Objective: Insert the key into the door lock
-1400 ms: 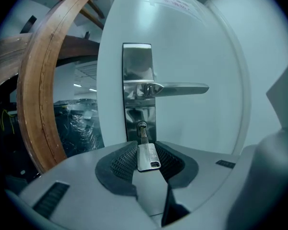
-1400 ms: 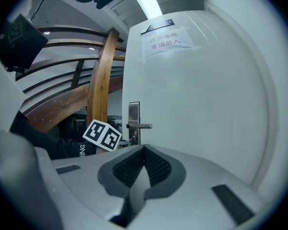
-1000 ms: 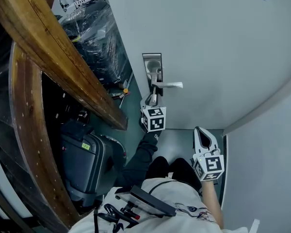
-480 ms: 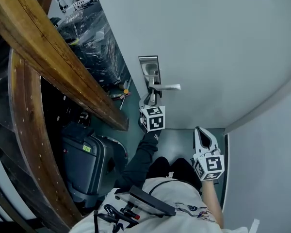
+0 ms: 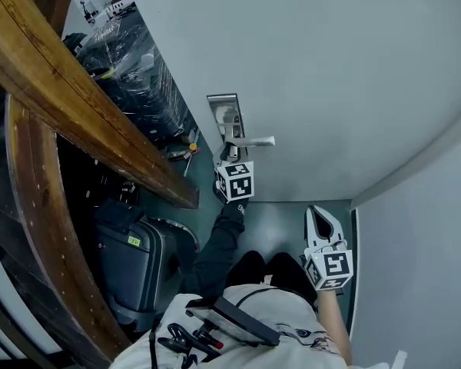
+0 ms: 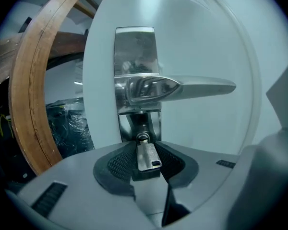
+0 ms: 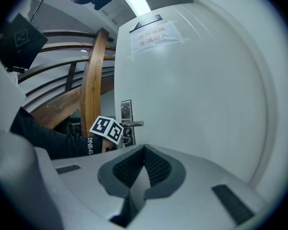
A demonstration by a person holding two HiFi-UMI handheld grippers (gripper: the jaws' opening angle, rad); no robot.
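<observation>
The silver lock plate (image 6: 134, 47) sits on the pale door, with a lever handle (image 6: 182, 87) pointing right and the keyhole cylinder (image 6: 142, 138) below it. My left gripper (image 6: 143, 150) is shut on a small silver key (image 6: 147, 156), whose tip touches the keyhole. How deep the key sits cannot be told. In the head view the left gripper (image 5: 230, 164) is pressed up just under the handle (image 5: 253, 141) of the lock plate (image 5: 224, 112). My right gripper (image 5: 317, 212) hangs low by the door's foot, shut and empty. Its jaws (image 7: 143, 164) meet with nothing between them.
A curved wooden banister (image 5: 77, 91) runs along the left of the door. Behind it are plastic-wrapped goods (image 5: 134, 60), and below it a black suitcase (image 5: 134, 260). A side wall (image 5: 415, 267) closes the right. A paper notice (image 7: 153, 35) is taped high on the door.
The left gripper has moved up toward the lock, closing the gap under the handle. The head view has shifted a little. The right gripper has stayed where it was.
</observation>
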